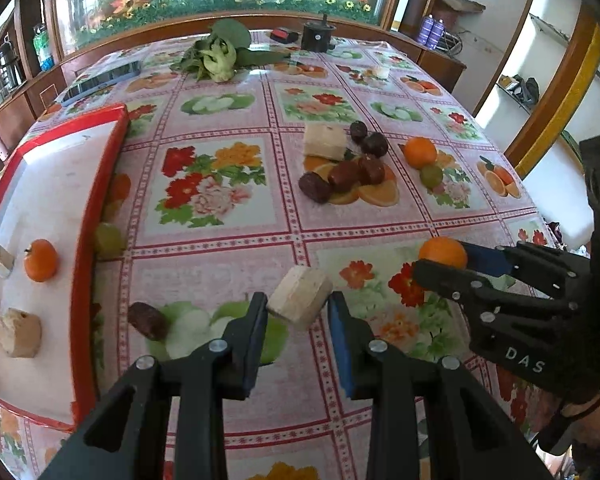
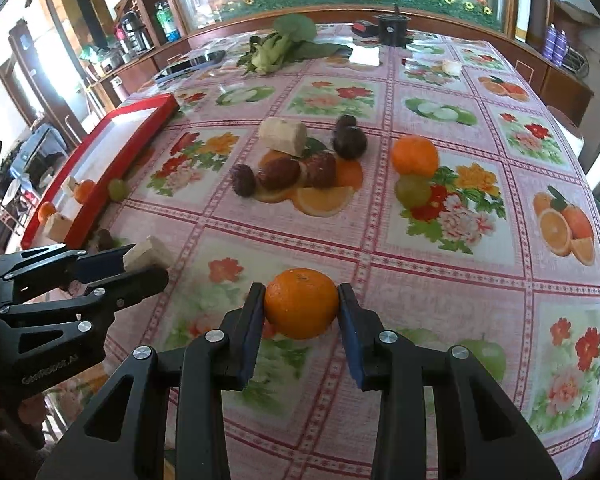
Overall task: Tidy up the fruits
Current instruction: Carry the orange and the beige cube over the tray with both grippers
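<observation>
in the red tray (image 1: 100, 184): two oranges, two pale chunks already placed. your left gripper (image 1: 298, 308) is clamped on a pale chunk (image 1: 300, 298); your right gripper (image 2: 302, 304) is clamped on an orange (image 2: 302, 302); both are above the tablecloth (image 2: 440, 248), neither at the tray yet. left on the cloth: a pile of dark red fruits (image 1: 344, 176), another pale block (image 1: 325, 141), an orange (image 1: 420, 152), a green grape (image 1: 431, 175), a grape (image 1: 109, 240) and a dark fruit (image 1: 148, 320) beside the tray. judged: under half done. lettering: "das" on the right gripper's body; the left's mark is too blurred to read.

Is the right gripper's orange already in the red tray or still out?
Out. The orange sits clamped in the right gripper above the tablecloth, well away from the red tray.
</observation>
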Demonstrator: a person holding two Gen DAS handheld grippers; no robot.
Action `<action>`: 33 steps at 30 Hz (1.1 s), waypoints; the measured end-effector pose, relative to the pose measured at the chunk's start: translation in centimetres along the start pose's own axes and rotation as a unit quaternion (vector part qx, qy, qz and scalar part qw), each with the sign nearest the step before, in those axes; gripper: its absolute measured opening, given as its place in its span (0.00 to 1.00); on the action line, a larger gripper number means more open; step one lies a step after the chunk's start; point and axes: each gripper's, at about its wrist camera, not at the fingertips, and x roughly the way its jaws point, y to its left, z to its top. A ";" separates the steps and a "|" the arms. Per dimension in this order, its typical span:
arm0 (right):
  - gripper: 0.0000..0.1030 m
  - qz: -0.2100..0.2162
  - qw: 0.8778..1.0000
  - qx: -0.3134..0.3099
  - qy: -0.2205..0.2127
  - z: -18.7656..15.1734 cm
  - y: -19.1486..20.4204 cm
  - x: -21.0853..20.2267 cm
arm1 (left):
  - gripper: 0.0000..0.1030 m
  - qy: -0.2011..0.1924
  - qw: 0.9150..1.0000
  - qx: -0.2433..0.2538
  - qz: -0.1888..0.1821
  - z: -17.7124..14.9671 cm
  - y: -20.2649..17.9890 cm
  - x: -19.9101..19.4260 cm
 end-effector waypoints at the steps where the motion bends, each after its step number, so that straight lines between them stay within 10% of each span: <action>1: 0.34 0.001 1.000 -0.003 0.000 0.1 0.3 0.1 | 0.33 -0.001 1.000 -0.002 0.000 0.0 0.2 -0.2; 33: 0.34 0.096 0.981 -0.166 0.004 5.5 19.3 3.6 | 0.33 -0.060 0.980 -0.158 0.102 -2.7 18.1 -7.4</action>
